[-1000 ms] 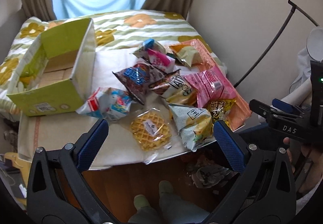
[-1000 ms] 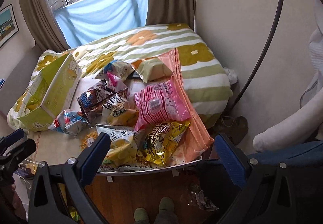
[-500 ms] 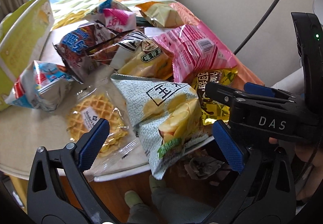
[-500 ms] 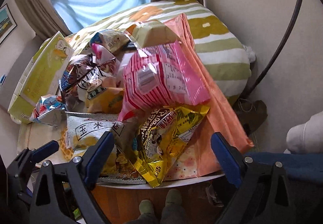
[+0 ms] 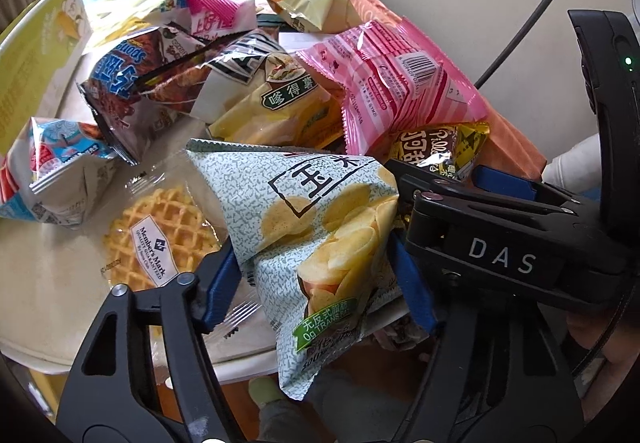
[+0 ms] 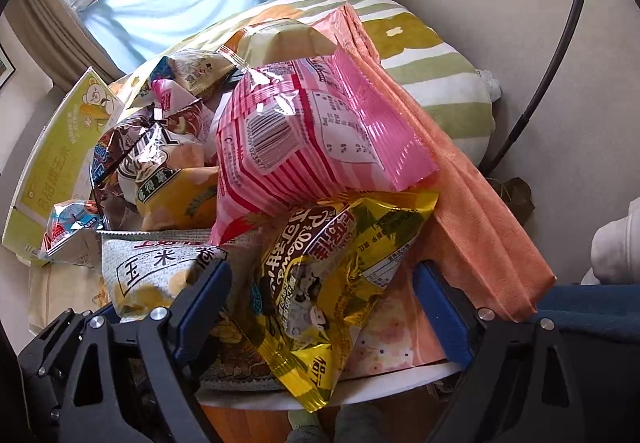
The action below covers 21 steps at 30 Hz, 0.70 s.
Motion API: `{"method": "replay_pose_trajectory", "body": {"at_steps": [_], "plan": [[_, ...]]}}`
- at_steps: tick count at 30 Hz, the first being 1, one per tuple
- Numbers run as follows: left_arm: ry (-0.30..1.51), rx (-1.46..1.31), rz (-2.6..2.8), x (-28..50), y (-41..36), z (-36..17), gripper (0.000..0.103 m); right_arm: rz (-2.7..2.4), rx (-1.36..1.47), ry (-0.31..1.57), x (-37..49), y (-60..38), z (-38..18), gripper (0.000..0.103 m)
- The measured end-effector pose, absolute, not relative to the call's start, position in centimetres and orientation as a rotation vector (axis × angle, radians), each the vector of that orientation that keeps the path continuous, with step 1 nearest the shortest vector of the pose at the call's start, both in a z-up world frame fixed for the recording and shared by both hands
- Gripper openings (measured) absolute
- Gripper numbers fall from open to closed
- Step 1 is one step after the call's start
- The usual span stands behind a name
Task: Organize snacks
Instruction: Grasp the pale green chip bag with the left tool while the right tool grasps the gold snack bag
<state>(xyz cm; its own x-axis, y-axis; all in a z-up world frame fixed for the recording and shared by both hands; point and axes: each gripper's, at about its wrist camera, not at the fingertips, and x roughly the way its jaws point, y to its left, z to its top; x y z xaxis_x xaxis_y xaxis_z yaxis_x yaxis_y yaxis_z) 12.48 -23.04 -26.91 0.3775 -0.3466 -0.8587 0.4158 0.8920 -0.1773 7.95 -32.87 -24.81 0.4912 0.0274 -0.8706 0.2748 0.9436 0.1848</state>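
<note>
The left gripper has just been closing and is pinching the green chip bag at the table's near edge, blue pads pressing both its sides. Just right of that bag, the right gripper has also been closing; its jaws are standing fairly wide around the yellow bag, pads not yet pressing it. Left of the chip bag a waffle pack is lying. Behind it the pink bag is resting on the heap, and the green box is standing far left.

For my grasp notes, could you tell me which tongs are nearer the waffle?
Left. The left tongs sit beside the waffle; the right tongs straddle the yellow bag.
</note>
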Motion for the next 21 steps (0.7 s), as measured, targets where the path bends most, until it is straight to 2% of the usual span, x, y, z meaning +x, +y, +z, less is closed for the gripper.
{"method": "replay_pose_trajectory", "body": {"at_steps": [2, 4, 7, 12, 21], "plan": [[1.081, 0.073, -0.487, 12.7, -23.1, -27.0, 0.064, -0.159, 0.310, 1.055, 8.1, -32.7, -24.9, 0.090], [1.081, 0.074, -0.488, 12.7, -23.0, -27.0, 0.062, -0.162, 0.318, 1.066, 8.2, -32.6, -25.1, 0.079], [1.076, 0.083, -0.490, 12.7, -23.1, -26.9, 0.058, -0.171, 0.311, 1.094, 8.5, -32.4, -25.6, 0.068], [1.071, 0.084, -0.495, 12.6, -23.0, -26.7, 0.056, -0.180, 0.312, 1.101, 8.6, -32.2, -26.0, 0.065], [1.040, 0.099, -0.510, 11.6, -22.9, -26.6, 0.051, -0.166, 0.341, 1.085, 8.0, -32.8, -25.7, 0.051]]}}
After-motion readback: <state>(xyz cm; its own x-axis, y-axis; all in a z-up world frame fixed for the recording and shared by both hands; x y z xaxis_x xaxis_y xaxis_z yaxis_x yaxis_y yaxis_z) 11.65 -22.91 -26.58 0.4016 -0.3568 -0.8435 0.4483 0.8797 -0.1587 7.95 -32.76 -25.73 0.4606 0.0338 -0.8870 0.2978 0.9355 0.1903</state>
